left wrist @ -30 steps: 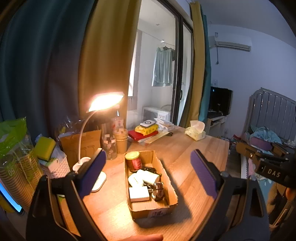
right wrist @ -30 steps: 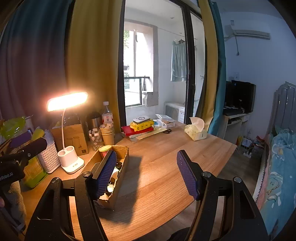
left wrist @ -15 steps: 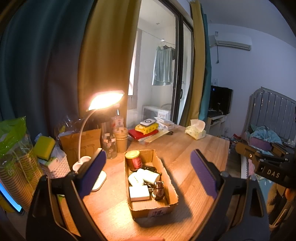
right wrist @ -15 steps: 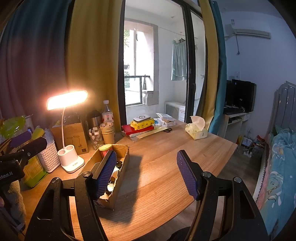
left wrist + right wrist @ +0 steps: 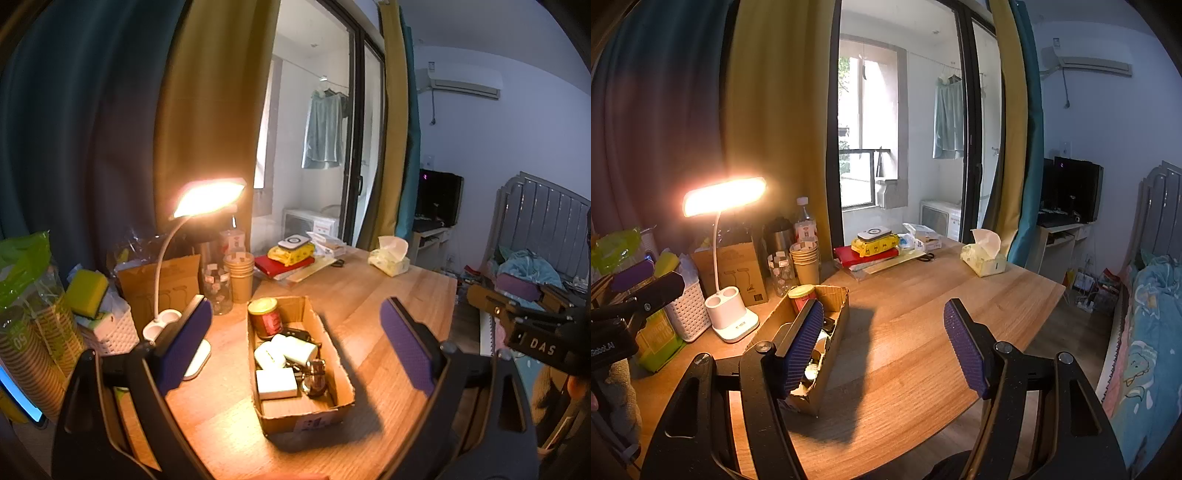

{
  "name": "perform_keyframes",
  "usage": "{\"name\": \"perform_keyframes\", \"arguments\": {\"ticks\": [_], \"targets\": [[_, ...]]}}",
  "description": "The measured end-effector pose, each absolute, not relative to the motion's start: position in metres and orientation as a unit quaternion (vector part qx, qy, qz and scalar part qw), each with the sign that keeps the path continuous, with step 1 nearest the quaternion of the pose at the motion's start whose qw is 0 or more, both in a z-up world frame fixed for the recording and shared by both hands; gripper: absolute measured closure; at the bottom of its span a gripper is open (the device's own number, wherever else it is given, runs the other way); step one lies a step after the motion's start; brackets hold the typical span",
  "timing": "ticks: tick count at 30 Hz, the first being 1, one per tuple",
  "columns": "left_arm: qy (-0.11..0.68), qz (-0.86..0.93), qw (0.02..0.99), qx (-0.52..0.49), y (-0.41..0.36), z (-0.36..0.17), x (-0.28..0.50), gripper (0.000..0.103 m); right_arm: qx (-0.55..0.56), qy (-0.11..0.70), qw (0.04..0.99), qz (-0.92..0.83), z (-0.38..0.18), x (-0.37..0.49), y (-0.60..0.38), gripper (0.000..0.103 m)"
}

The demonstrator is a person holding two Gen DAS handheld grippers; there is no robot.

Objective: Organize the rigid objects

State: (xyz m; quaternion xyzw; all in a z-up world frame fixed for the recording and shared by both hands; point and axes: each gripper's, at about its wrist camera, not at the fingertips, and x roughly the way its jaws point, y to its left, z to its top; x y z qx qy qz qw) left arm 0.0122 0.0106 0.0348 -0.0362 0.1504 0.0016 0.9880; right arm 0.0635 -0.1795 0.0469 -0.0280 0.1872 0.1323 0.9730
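One box [image 5: 341, 384] holding one red jar [image 5: 264, 316], three white blocks [image 5: 276, 383], one metal piece [image 5: 315, 374]. One lamp [image 5: 207, 195], one cup stack [image 5: 239, 275], one tissue pack [image 5: 390, 255], two grippers [image 5: 295, 345], both wide apart.

right hand-held gripper [image 5: 882, 347]: open, empty; cardboard box [image 5: 833, 325]: left; lamp [image 5: 724, 195]: lit

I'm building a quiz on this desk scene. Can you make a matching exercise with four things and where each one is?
Things:
1. red jar
2. tissue box
3. paper cups
4. desk lamp

Places:
A. far right part of the desk
B. stacked behind the cardboard box
C. far end inside the cardboard box
D. left of the cardboard box, switched on

Pairs: 1-C, 2-A, 3-B, 4-D
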Motion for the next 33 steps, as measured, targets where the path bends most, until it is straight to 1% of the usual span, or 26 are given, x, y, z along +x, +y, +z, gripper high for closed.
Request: {"name": "perform_keyframes", "arguments": {"ticks": [33], "targets": [[0.153, 0.0, 0.988, -0.034, 0.0077, 0.034, 0.0124, 0.009, -0.029, 0.191, 0.972, 0.133, 0.0415, 0.0647, -0.1799, 0.032]]}}
